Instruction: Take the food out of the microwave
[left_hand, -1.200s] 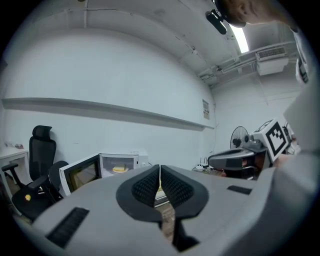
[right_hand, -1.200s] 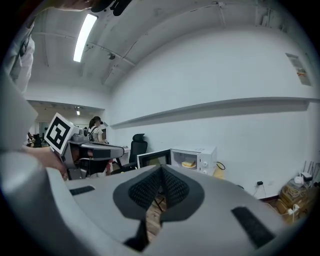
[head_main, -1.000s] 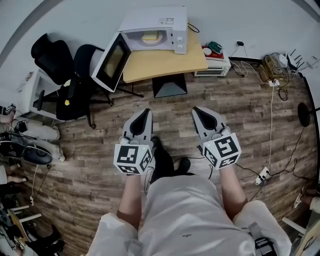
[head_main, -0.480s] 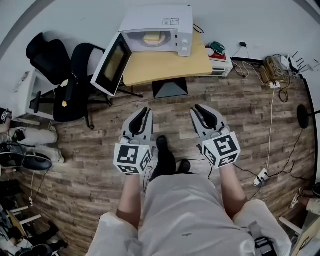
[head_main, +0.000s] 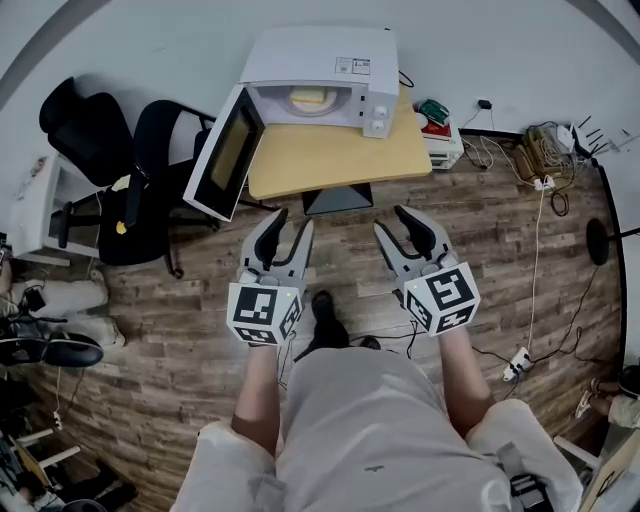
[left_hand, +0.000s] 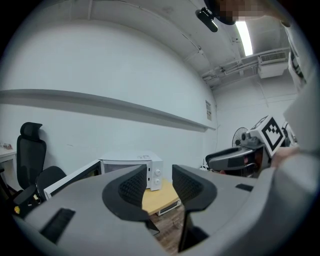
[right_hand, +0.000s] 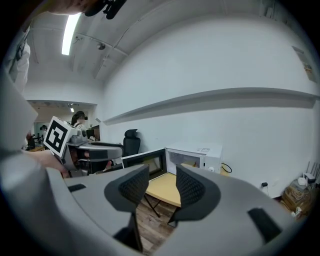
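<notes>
A white microwave (head_main: 320, 60) stands at the back of a small wooden table (head_main: 330, 150), with its door (head_main: 228, 150) swung open to the left. Pale yellow food (head_main: 308, 98) lies on the plate inside. My left gripper (head_main: 290, 222) and right gripper (head_main: 396, 220) are held side by side in the air over the floor, short of the table's front edge. Both point at the microwave (left_hand: 150, 172) (right_hand: 197, 155). The jaws of both have just been opening and now stand apart, and nothing is between them in either gripper view (left_hand: 159, 182) (right_hand: 162, 185).
Two black office chairs (head_main: 110, 150) stand left of the open door. A small appliance (head_main: 440, 130) sits on the floor right of the table, with cables and power strips (head_main: 540, 170) beyond it. A white desk (head_main: 40, 200) is at far left.
Both grippers have moved forward toward the table and microwave. Their jaws, shut a second ago, now stand open.
</notes>
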